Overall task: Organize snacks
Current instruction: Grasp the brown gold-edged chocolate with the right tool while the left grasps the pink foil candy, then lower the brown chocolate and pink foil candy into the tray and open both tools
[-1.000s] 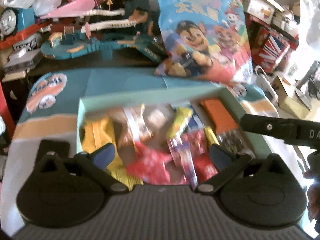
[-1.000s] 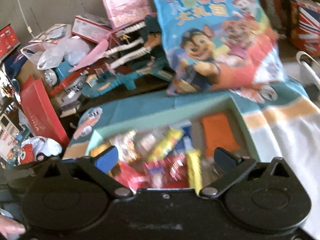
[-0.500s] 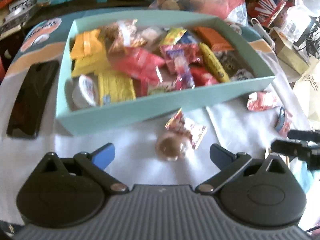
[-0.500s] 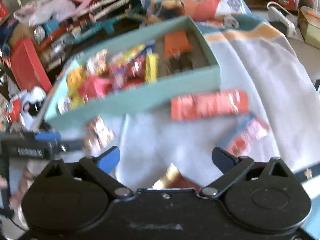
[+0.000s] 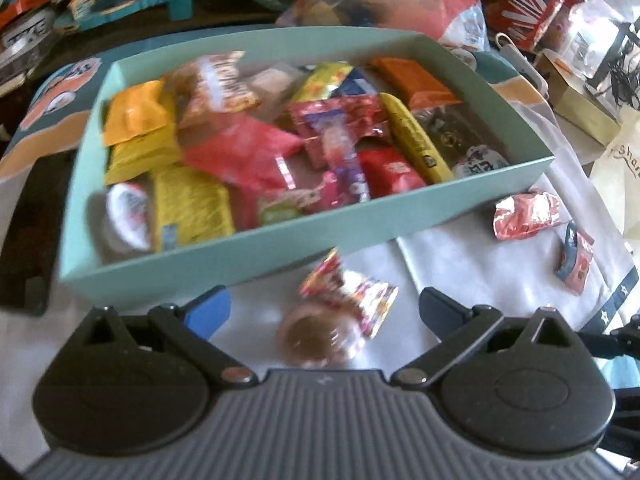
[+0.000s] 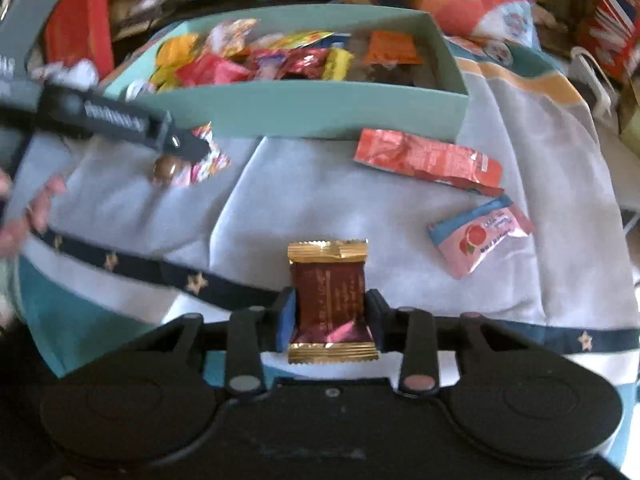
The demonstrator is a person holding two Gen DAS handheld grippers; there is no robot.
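— What is shown only by the right wrist view?
— A maroon snack (image 6: 329, 307), clamped by the just-closed right gripper (image 6: 330, 312) above the cloth (image 6: 320, 208).
— And the left gripper (image 5: 324, 308)?
— Angled down, jaws apart over a round sweet (image 5: 316, 334) beside the box (image 5: 280, 240).

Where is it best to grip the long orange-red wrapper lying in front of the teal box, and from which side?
Probably grip the orange-red wrapper across its narrow middle, coming from above. It lies flat and slanted on the cloth, apart from the teal box, with both long edges free.
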